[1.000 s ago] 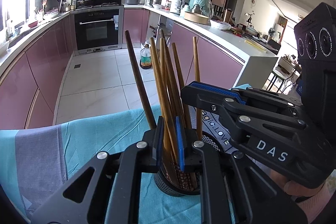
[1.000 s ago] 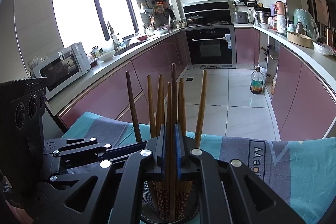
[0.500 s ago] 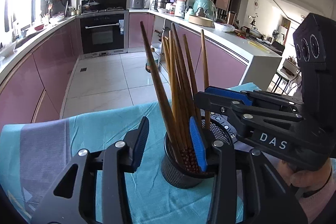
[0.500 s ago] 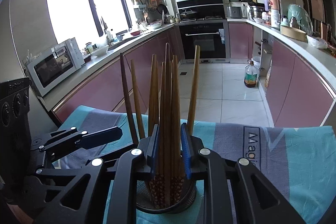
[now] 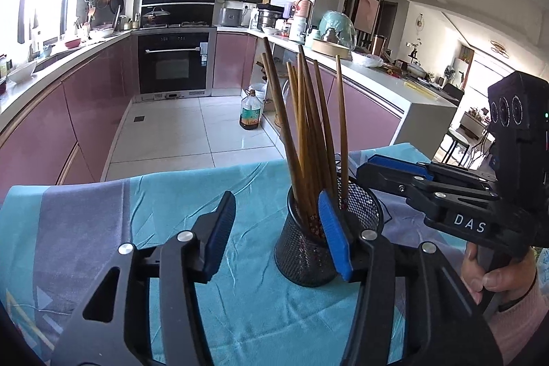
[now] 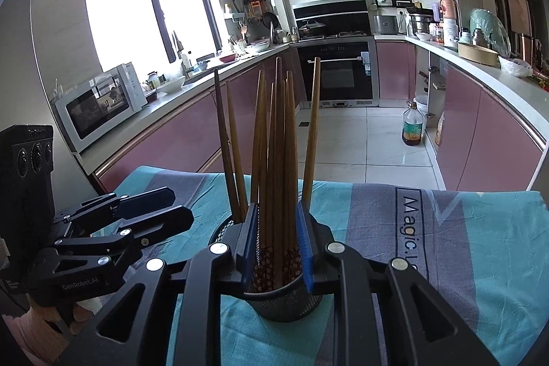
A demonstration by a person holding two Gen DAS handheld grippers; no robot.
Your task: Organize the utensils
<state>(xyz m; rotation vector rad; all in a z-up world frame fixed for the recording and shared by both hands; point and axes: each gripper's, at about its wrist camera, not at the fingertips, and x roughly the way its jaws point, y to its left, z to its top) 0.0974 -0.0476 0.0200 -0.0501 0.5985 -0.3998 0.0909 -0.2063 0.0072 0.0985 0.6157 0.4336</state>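
A black mesh cup stands on the teal and grey cloth, with several brown chopsticks upright and fanned out inside it. My left gripper is opening; only cloth lies between its blue pads, and the cup stands just beyond its right finger. My right gripper is also opening, straddling the chopsticks above the cup; its pads stand slightly off them. Each gripper also shows in the other's view: the right gripper and the left gripper.
A person's hand holds the right gripper's handle, and another hand holds the left. Beyond the table's far edge lie the tiled kitchen floor with an oil bottle, pink cabinets and an oven.
Both grippers were shut on chopsticks in the cup; both have opened and drawn back. The left one has shifted left, off the cup. The chopsticks now lean apart.
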